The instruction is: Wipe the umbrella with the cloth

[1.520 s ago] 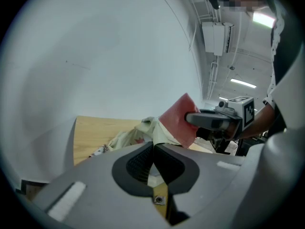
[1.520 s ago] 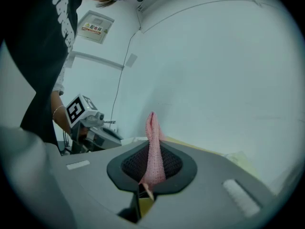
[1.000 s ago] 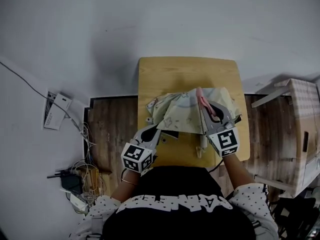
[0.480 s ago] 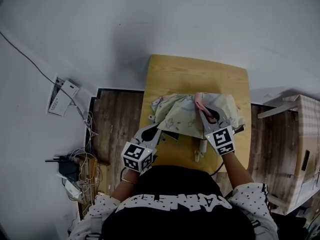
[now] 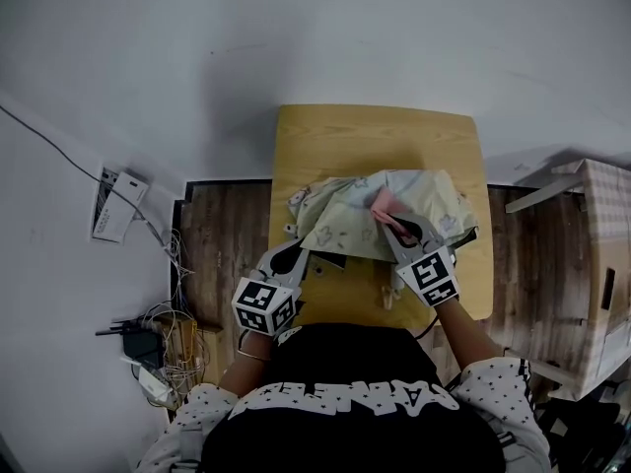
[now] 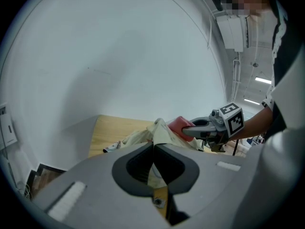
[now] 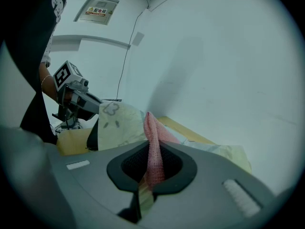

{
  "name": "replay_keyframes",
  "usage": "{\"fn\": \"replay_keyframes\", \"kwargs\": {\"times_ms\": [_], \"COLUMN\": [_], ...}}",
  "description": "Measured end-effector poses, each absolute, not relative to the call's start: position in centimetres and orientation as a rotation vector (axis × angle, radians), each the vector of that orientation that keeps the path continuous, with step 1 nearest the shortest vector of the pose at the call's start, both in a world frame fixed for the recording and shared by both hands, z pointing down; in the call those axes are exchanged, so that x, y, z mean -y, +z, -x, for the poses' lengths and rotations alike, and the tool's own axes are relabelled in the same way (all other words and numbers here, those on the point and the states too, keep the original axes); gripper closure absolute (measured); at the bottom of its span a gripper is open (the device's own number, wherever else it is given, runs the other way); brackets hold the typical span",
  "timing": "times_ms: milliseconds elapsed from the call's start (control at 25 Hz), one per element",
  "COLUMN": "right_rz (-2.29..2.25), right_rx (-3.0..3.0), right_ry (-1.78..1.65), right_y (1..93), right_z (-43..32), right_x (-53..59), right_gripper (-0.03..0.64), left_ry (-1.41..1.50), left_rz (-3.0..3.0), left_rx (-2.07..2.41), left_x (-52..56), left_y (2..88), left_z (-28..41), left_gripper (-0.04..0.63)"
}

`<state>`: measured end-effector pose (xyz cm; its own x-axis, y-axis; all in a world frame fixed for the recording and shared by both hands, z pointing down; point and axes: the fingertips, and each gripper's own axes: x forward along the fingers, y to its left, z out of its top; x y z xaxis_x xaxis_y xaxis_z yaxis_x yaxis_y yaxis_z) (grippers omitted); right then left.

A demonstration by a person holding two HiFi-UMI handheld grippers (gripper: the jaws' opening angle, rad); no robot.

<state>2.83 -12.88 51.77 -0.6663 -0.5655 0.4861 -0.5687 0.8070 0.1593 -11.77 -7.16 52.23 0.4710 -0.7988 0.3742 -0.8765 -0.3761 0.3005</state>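
A pale yellow printed umbrella [image 5: 345, 220] lies crumpled on the small wooden table [image 5: 375, 136]; its handle end [image 5: 385, 295] points toward the near edge. My left gripper [image 5: 299, 256] is shut on a fold of the umbrella's fabric [image 6: 161, 131] at the near left corner. My right gripper [image 5: 393, 227] is shut on a pink cloth [image 5: 382, 203] that rests on top of the umbrella. In the right gripper view the pink cloth [image 7: 153, 140] runs up between the jaws, with the umbrella fabric [image 7: 116, 123] just behind it. The umbrella's underside is hidden.
The table stands against a white wall [image 5: 325, 37]. On the wooden floor [image 5: 222, 235] at the left lie cables and a power strip [image 5: 113, 208]. A cardboard box [image 5: 596, 254] stands at the right. The person's torso is close to the table's near edge.
My right gripper has sunk with the pink cloth, down onto the umbrella and slightly left. The left gripper has kept its hold in the same place.
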Motion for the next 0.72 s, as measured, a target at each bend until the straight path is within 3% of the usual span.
{"fn": "replay_keyframes", "kwargs": {"times_ms": [720], "right_rz": [-0.784], "right_rx": [2.432], "right_ry": [0.113], "right_y": [54.0], "right_z": [-3.9], "right_x": [8.3], "right_gripper": [0.584], "left_ry": [0.216], "left_rz": [-2.275], "left_rx": [1.358], "left_x": [8.0], "left_y": [52.3], "left_z": [11.7], "left_gripper": [0.595]}}
